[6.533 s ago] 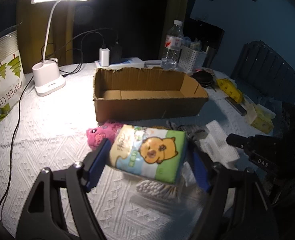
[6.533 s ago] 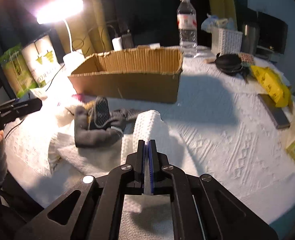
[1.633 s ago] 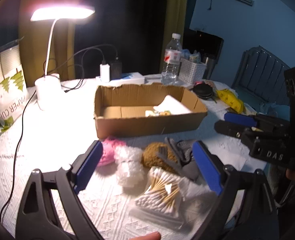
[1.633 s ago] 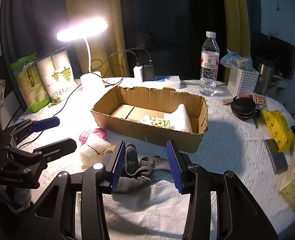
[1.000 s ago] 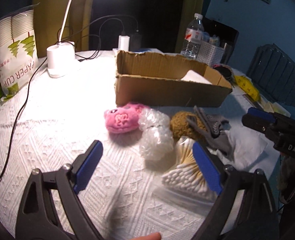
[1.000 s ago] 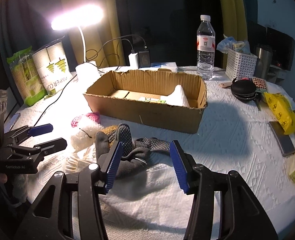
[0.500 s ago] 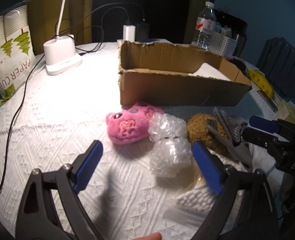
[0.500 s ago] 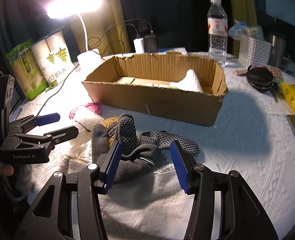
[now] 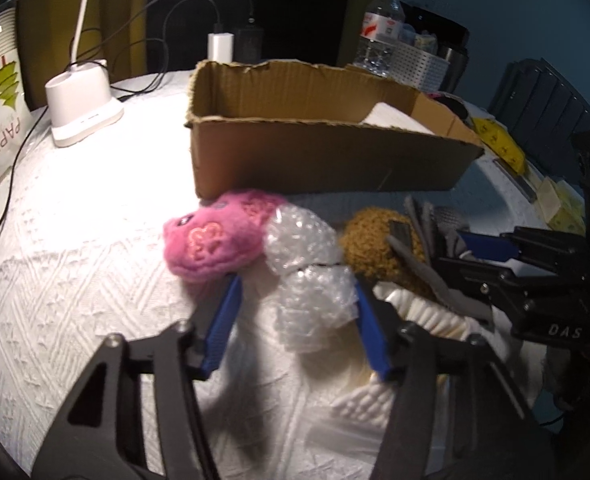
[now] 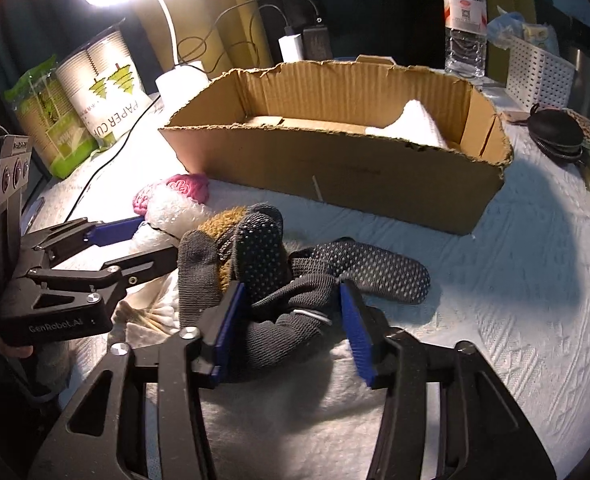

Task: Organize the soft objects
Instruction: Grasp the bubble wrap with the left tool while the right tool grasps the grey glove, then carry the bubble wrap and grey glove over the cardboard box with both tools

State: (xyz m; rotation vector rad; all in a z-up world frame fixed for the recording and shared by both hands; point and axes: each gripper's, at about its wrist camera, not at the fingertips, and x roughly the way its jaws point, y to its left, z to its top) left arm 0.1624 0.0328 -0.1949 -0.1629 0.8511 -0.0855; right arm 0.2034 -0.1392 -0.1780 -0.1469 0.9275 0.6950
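My left gripper [image 9: 297,322] is open, its blue pads either side of a wad of bubble wrap [image 9: 313,280] on the white cloth; it also shows in the right wrist view [image 10: 135,240]. A pink plush toy [image 9: 219,236] lies against the wrap. My right gripper [image 10: 291,332] is open, its pads straddling dark dotted gloves [image 10: 295,280] beside a brown knit item [image 10: 223,220]. The cardboard box [image 10: 335,168] behind holds a white folded towel [image 10: 415,124].
A bag of cotton swabs [image 9: 427,320] lies under the wrap and gloves. A lamp base [image 9: 83,112] and paper cup packs [image 10: 107,92] stand at left. A water bottle [image 10: 465,20], white basket [image 10: 539,72] and black case [image 10: 555,132] are at the back right.
Both grippers moved forward and down. The left one has narrowed and now brackets the bubble wrap; the right one now straddles the gloves.
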